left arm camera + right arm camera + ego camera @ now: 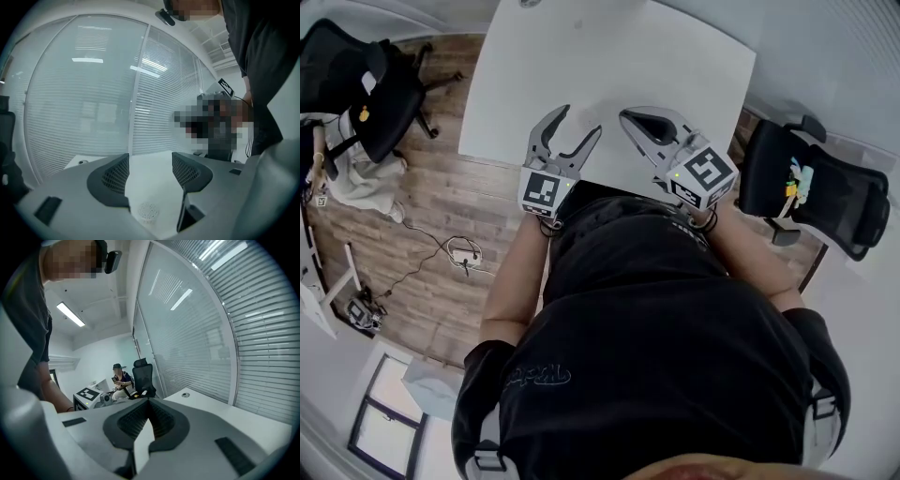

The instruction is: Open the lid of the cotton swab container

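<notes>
No cotton swab container shows in any view. Over the near edge of the bare white table (609, 66), my left gripper (579, 120) is held with its jaws spread wide and nothing between them. The left gripper view confirms this: the left gripper (150, 157) has only the white tabletop in the gap between its dark ribbed pads (115, 176). My right gripper (625, 116) hovers just to the right of it with its jaws closed together. In the right gripper view, the right gripper (149, 401) has its pads meeting with nothing in them.
A black office chair (366, 84) stands on the wood floor at the left, and another (825, 187) at the right. Glass walls with blinds (93, 103) surround the table. A seated person (121, 380) is far behind.
</notes>
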Motion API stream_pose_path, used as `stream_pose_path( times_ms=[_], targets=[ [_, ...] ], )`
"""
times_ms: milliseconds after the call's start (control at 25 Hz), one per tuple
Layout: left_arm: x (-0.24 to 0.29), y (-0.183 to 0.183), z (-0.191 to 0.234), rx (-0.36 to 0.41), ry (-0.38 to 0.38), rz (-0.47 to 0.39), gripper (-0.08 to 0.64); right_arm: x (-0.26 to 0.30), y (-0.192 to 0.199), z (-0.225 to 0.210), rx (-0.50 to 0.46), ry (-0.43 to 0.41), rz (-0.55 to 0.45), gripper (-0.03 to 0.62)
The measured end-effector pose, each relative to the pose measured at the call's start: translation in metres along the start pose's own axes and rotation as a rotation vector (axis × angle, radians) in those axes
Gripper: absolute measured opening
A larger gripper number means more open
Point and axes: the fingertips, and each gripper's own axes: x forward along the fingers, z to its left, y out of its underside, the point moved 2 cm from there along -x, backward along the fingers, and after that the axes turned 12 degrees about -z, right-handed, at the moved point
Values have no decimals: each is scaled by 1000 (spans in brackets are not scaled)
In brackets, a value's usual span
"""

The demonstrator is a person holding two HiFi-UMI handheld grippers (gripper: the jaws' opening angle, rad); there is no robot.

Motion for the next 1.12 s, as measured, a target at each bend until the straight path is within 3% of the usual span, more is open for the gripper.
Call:
stream_pose_path(
  times_ms=[360,1120],
  targets=[
    [5,51,5,66,50,66,324,8,4,-16,13,40,8,23],
    [18,158,7,78,114,255,339,13,15,-35,38,96,41,23]
  ],
)
